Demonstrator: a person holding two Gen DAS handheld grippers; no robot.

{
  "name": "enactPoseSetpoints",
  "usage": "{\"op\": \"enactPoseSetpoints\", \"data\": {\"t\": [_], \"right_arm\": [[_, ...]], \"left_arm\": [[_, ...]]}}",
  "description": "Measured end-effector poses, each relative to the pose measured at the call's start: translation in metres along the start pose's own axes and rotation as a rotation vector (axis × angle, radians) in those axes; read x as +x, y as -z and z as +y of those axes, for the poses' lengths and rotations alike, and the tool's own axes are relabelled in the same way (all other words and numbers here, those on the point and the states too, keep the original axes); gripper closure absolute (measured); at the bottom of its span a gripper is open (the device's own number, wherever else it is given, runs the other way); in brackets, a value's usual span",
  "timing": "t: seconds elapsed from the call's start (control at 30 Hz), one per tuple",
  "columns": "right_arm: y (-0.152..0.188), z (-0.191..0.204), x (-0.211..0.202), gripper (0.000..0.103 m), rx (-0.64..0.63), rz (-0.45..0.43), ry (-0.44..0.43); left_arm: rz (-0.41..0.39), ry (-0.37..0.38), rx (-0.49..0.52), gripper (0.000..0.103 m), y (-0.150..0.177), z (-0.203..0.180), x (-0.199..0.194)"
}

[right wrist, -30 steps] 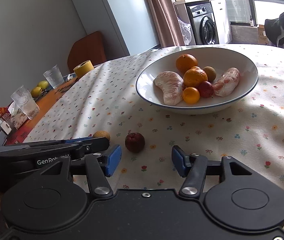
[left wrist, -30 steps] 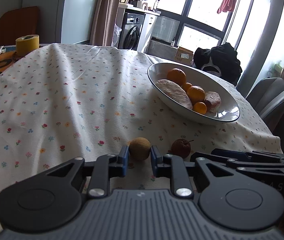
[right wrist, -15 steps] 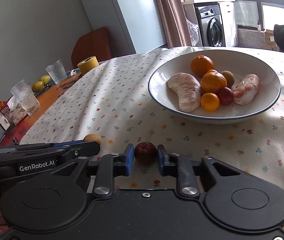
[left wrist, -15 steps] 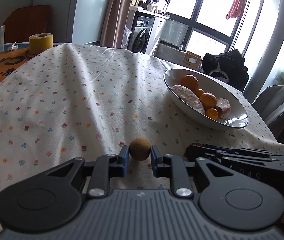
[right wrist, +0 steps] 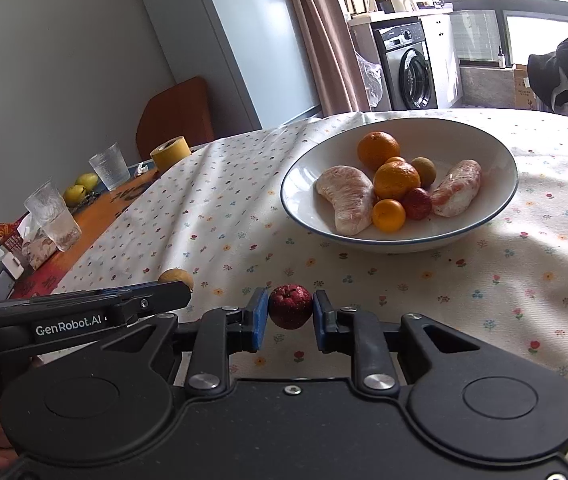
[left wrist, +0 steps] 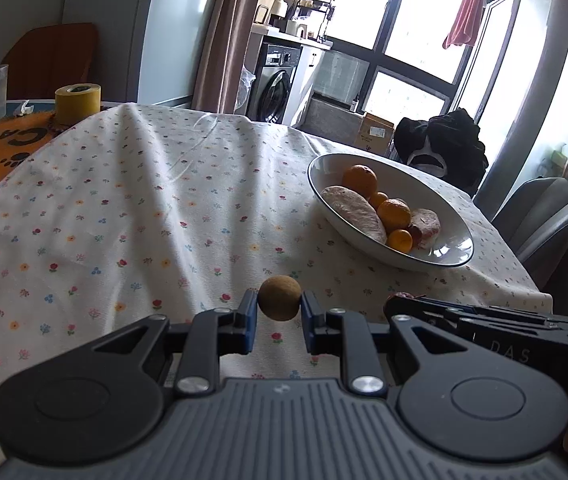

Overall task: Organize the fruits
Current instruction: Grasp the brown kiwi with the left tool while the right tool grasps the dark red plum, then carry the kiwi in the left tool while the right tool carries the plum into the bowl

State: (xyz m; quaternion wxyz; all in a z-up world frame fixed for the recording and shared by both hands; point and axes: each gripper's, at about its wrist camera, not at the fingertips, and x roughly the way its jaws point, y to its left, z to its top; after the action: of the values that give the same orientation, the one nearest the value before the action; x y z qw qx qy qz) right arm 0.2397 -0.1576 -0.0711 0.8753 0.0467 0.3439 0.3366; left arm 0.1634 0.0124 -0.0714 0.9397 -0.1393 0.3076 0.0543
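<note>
Most of the fruit already sits in the white bowl: several oranges, two peeled citrus segments, a small red fruit and a small greenish-brown one. The last two loose pieces are now both in hand. The left tool is closed on a small round brown fruit, its blue pads pressing each side, and the fruit appears lifted just clear of the flowered cloth on the worktop. The right tool is closed the same way on a small dark red fruit, also seemingly off the cloth. The two tools are side by side near the front edge of the worktop, with the bowl well apart from them, farther back and to the right.

What seems left is to carry both pieces across to the bowl and let them go among the rest. No other loose fruit shows on the cloth; two yellow-green fruits lie on the far orange mat beside glasses, and whether they belong to the job I cannot tell.
</note>
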Motion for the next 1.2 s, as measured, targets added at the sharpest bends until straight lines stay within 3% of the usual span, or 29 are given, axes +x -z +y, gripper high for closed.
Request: {"op": "enactPoseSetpoints", "data": {"t": [0.57,1.2], "right_arm": [[-0.015,-0.021,-0.030,0.081,0.015,-0.092,0.069],[-0.039,-0.053,-0.037,0.081,0.042,-0.156,0.129]], "left_arm": [[-0.060,0.031,0.051,0.081,-0.020,-0.035,-0.004],[-0.080,0.074,0.104,0.081,-0.047,-0.076,0.018]]}}
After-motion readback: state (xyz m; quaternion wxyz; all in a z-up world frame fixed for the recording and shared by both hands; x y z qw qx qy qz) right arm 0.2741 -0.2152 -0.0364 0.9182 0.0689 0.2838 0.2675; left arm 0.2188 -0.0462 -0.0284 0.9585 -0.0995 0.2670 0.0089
